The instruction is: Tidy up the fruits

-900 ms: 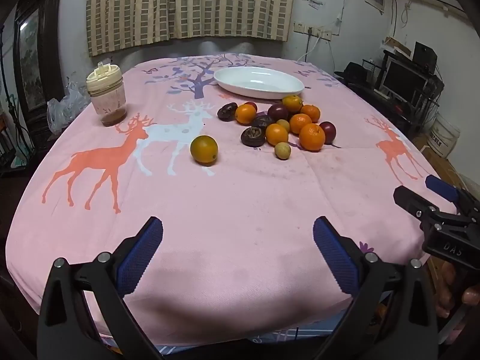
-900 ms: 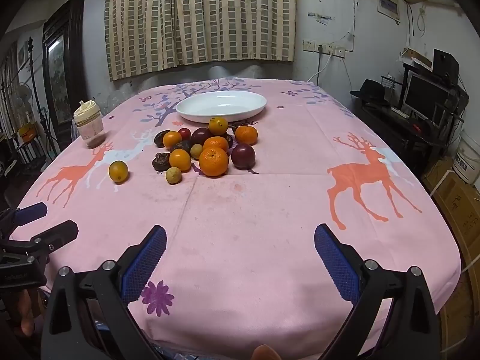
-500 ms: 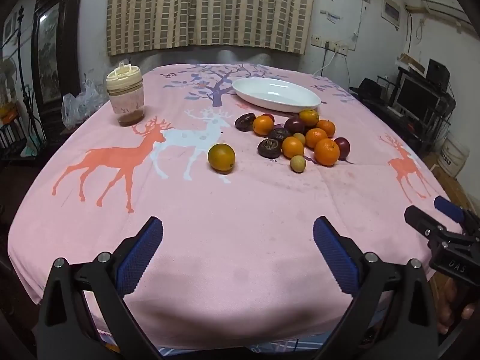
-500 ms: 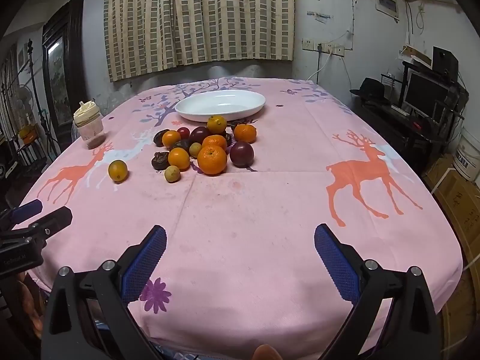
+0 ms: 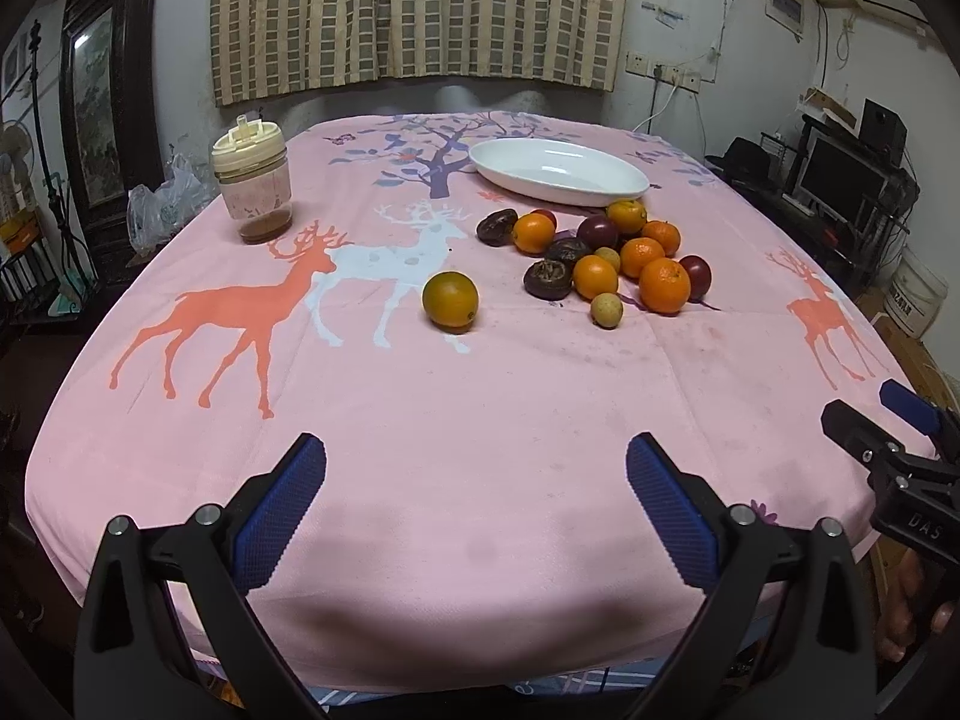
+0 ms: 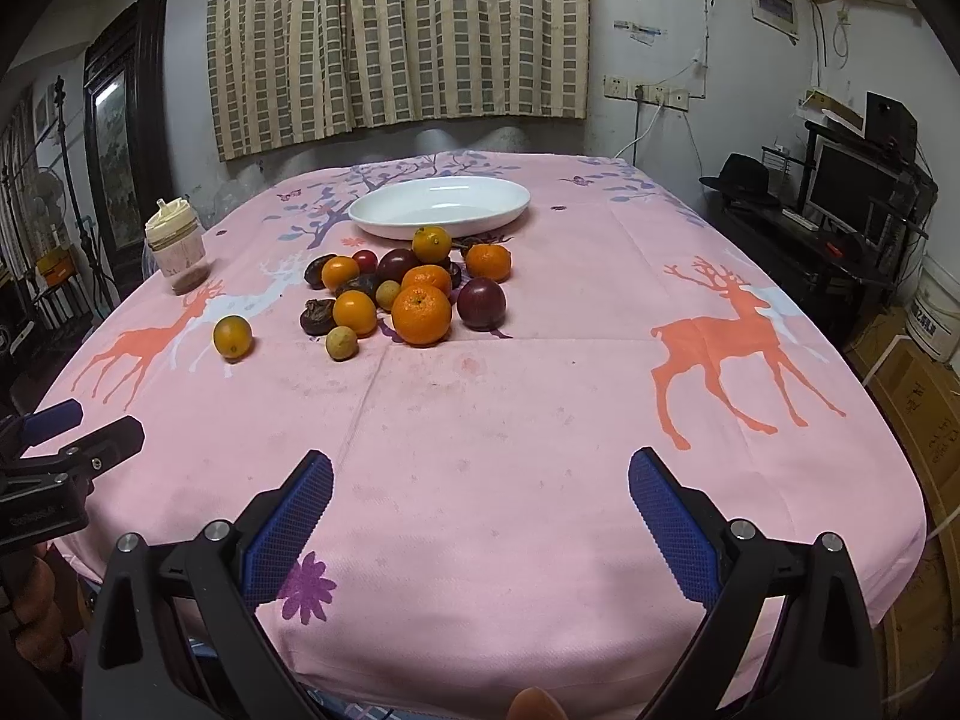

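A heap of fruit (image 5: 600, 258) lies mid-table: several oranges, dark purple passion fruits and small yellow-green fruits; it also shows in the right wrist view (image 6: 414, 291). One orange (image 5: 450, 302) lies apart to the left, also seen from the right wrist (image 6: 232, 336). A white oval plate (image 5: 558, 171) (image 6: 441, 204) stands empty behind the heap. My left gripper (image 5: 477, 474) is open and empty above the table's near edge. My right gripper (image 6: 480, 480) is open and empty, to the right of the left one.
The table wears a pink cloth with deer prints (image 5: 480, 396). A lidded cup (image 5: 252, 186) (image 6: 177, 255) stands at the far left. A desk with a monitor (image 6: 852, 186) and boxes stand to the right of the table.
The left gripper has risen and swung its view left, so the table looks flatter and wider. The right gripper has barely moved. The fruit has stayed where it was.
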`<move>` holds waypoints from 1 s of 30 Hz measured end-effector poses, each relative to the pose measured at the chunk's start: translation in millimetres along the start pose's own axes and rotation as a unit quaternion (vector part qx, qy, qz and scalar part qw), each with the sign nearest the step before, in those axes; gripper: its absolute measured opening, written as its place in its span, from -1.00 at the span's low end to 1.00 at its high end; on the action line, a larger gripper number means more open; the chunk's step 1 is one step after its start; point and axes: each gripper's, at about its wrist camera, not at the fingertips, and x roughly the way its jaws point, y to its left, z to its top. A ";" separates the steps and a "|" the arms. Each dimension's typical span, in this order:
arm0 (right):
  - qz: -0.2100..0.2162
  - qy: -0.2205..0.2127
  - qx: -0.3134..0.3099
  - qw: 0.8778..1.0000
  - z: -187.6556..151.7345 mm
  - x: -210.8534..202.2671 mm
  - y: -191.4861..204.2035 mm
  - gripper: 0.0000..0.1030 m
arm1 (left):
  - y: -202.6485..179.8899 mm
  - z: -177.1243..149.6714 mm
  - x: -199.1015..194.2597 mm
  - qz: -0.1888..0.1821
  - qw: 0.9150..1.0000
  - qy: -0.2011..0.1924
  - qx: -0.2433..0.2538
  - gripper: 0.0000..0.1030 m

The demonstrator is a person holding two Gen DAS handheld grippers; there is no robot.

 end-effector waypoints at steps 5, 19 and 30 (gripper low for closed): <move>0.000 -0.001 0.001 1.000 0.3 0.0 0.1 0.93 | -3.6 0.4 -0.5 0.007 1.000 -0.001 0.014 0.91; 0.007 0.008 0.010 1.000 1.3 2.0 -4.7 0.93 | -7.2 -1.3 0.8 0.015 1.000 0.003 0.027 0.91; 0.008 0.001 0.001 1.000 0.6 0.1 -0.9 0.93 | -8.4 -2.0 1.1 0.016 0.999 0.005 0.031 0.91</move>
